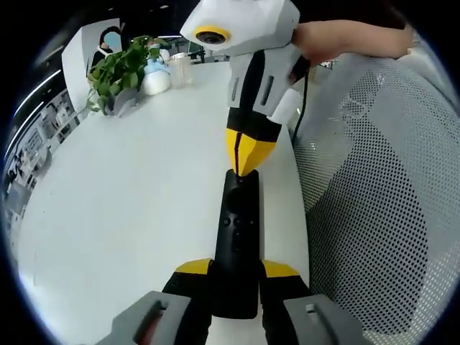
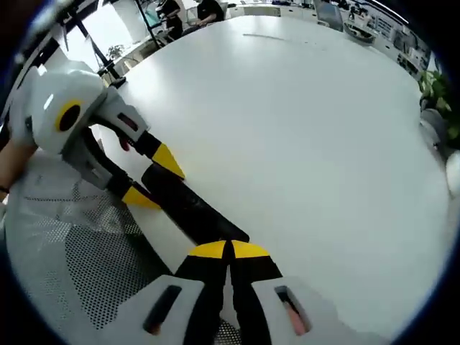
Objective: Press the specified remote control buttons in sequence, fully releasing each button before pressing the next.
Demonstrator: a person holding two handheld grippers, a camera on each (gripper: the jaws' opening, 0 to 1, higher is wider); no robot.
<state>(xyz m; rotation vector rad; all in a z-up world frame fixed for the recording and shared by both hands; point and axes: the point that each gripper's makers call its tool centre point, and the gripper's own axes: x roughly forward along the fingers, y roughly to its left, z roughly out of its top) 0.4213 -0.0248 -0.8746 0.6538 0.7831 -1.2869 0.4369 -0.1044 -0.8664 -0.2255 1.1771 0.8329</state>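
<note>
A slim black remote (image 1: 237,237) lies lengthwise near the white table's (image 1: 122,208) right edge, its small buttons (image 1: 237,223) facing up. My left gripper (image 1: 237,270) is shut on its near end, a yellow-tipped finger on each side. The right gripper (image 1: 243,159) comes down from the top of the left gripper view with its jaws shut together, and its tip touches the remote's far end. In the right gripper view, the right gripper (image 2: 228,249) rests its shut yellow tips on the remote (image 2: 183,198), while the left gripper (image 2: 154,180) clamps the other end.
A potted plant (image 1: 121,70) and a white bottle (image 1: 155,77) stand at the table's far side. A white mesh chair (image 1: 388,208) sits close beside the table edge next to the remote. A person's hand (image 1: 345,37) holds the right gripper.
</note>
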